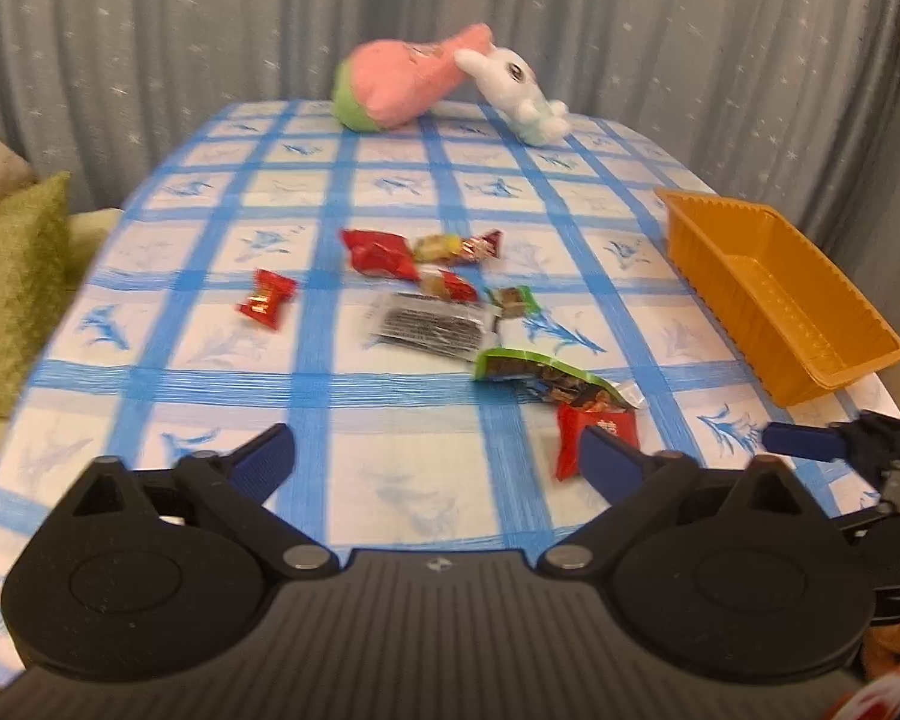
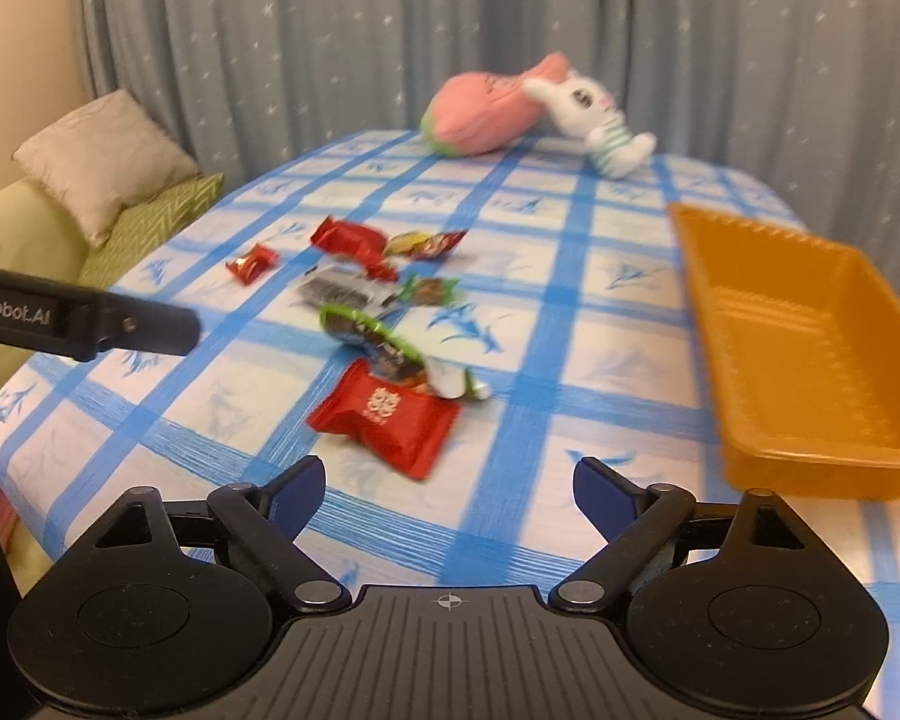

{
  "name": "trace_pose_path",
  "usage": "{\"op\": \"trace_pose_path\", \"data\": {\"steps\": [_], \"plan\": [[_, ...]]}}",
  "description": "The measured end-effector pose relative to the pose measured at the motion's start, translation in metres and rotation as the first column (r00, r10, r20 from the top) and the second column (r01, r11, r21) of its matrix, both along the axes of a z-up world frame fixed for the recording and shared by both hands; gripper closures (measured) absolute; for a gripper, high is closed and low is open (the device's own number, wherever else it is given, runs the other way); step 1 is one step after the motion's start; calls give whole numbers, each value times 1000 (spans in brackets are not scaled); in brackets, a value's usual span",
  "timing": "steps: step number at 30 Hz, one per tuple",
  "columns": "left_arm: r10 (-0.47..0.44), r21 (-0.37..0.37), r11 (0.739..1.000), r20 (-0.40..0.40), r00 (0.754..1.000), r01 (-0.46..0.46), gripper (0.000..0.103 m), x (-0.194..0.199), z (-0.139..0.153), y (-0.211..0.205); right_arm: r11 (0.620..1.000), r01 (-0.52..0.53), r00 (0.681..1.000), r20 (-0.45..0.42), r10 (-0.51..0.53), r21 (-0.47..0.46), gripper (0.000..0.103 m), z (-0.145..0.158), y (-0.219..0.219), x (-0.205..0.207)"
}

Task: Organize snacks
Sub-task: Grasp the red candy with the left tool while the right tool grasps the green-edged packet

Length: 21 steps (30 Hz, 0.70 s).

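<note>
Several wrapped snacks lie scattered mid-table on a blue-checked cloth [image 1: 390,402]. Nearest is a red packet [image 2: 384,420], just beyond my right gripper [image 2: 450,486], which hangs open with nothing between its fingers. In the left wrist view the same red packet [image 1: 570,438] sits partly behind the right finger of my open, empty left gripper [image 1: 438,450]. Behind it lie a green packet [image 1: 540,372], a clear-and-black packet [image 1: 426,324], a small red candy [image 1: 267,300] and a larger red bag [image 1: 381,252]. An empty orange tray [image 2: 822,462] stands on the right.
A pink plush [image 1: 402,84] and a white bunny plush [image 1: 522,90] lie at the table's far edge before a grey curtain. Sofa cushions [image 1: 18,288] sit left of the table. A finger of the right gripper [image 1: 801,443] shows near the tray's front.
</note>
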<state>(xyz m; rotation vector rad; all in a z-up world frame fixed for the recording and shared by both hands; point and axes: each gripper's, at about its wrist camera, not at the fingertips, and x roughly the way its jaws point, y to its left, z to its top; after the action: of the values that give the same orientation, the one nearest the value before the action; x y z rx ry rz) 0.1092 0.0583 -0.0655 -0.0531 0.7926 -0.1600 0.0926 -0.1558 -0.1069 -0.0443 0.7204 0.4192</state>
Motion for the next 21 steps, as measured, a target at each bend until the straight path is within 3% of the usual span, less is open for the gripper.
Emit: {"op": "trace_pose_path", "data": {"steps": [7,12,18,20,21], "plan": [[-187,-43,982,-42,982,185,17,32,-26,-24,1000,3,999,-48,-4,-27,25,-17,1,25],[-264,-66,963,-58,963,260,25,51,-43,-43,1000,17,996,-82,-18,-19,33,-27,-9,26],[-305,-103,950,-93,948,295,51,61,-57,-57,998,57,996,-73,-59,-33,33,-28,-19,26],[-309,-94,949,-81,947,302,55,60,-58,-61,998,64,995,-78,-66,-28,33,-29,-22,27],[-315,-96,947,-80,946,307,63,60,-58,-61,998,65,995,-76,-66,-27,33,-29,-22,27]]}}
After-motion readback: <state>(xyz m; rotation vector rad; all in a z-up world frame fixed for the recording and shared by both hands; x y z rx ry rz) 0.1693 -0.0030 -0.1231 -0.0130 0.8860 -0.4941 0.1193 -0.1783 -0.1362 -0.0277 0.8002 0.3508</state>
